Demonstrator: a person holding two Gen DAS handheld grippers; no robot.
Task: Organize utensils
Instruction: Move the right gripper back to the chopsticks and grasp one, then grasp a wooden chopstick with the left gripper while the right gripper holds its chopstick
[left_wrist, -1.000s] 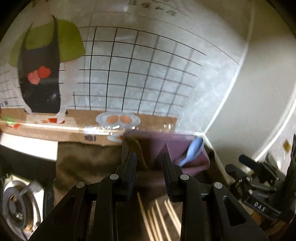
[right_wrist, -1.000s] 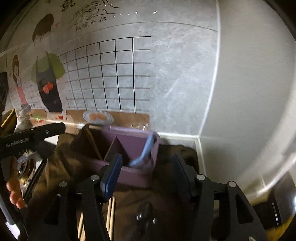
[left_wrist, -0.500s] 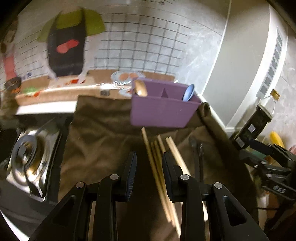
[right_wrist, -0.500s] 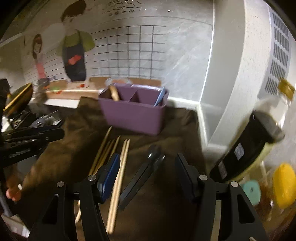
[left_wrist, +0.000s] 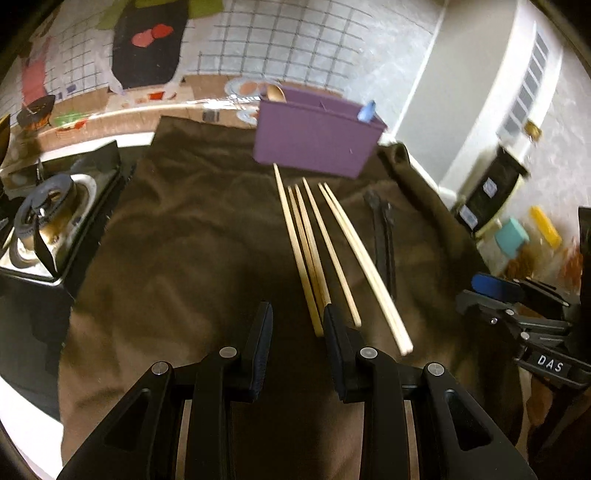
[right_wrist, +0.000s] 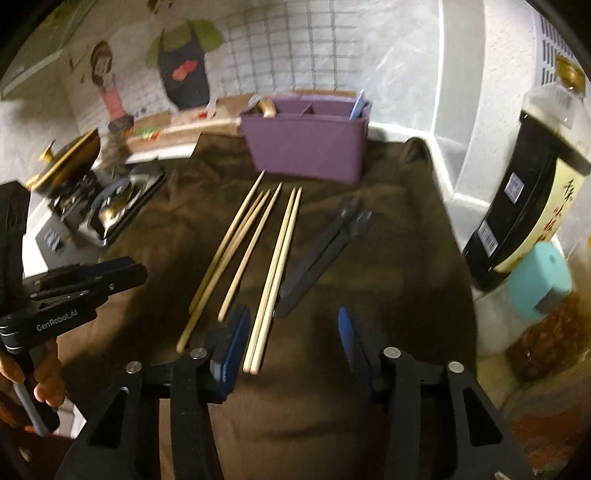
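Chopsticks (right_wrist: 275, 273) are lying loose on cloth (right_wrist: 369, 258) — thin, stiff, light, likely rolling — best pinched mid-shaft; left gripper (left_wrist: 297, 328) and right gripper (right_wrist: 291, 332) are both gaping, empty.

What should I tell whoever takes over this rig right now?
Left gripper: open, empty, low over the brown cloth.
Right gripper: open, empty.
Purple organizer stands at the cloth's far edge, already holding a blue spoon and a wooden utensil.
Left to do: six wooden chopsticks and a dark pair lie loose on the cloth.
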